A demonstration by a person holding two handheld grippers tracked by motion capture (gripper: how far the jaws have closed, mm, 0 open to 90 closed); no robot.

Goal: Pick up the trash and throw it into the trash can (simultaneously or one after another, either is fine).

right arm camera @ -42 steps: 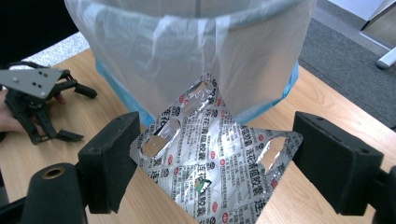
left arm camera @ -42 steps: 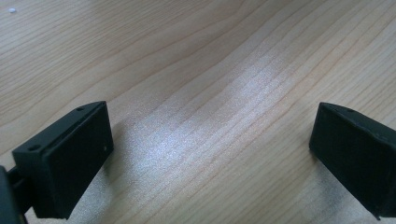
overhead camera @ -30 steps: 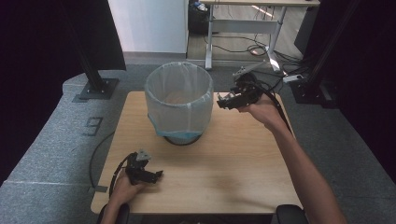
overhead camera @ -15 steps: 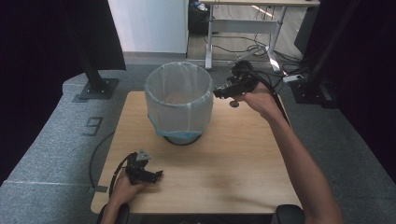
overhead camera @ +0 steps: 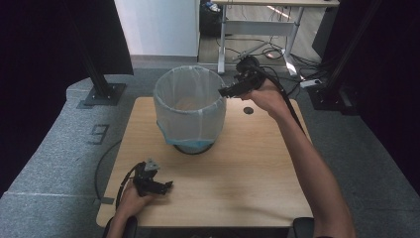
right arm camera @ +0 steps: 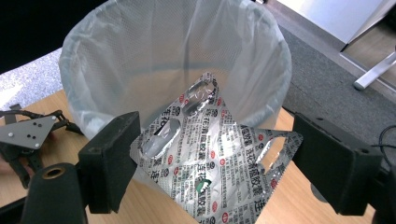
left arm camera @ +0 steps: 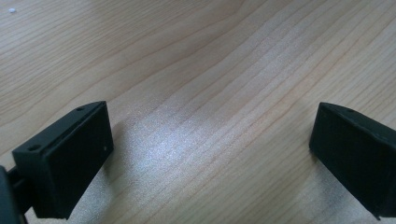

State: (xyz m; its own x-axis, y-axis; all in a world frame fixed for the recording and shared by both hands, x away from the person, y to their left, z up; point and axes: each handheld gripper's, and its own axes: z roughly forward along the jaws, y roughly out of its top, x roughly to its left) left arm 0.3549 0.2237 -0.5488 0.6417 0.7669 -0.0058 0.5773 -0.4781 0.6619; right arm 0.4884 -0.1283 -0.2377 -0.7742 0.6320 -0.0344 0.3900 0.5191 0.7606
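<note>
Your left gripper (overhead camera: 166,186) is resting near the table's (overhead camera: 257,163) front left corner, its jaws spread wide over bare wood. Farther back, toward the rear edge, your right gripper (overhead camera: 224,91) is hanging beside the bin's (overhead camera: 189,111) rim, jaws spread too. Between them, the foil blister pack (right arm camera: 219,158) is sitting loose, its upper end reaching over the lined bin's mouth.

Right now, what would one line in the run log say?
right gripper: at rim of lined bin | blister pack: spans its jaws, gripped or released unclear | left gripper: open, empty, low on table
</note>
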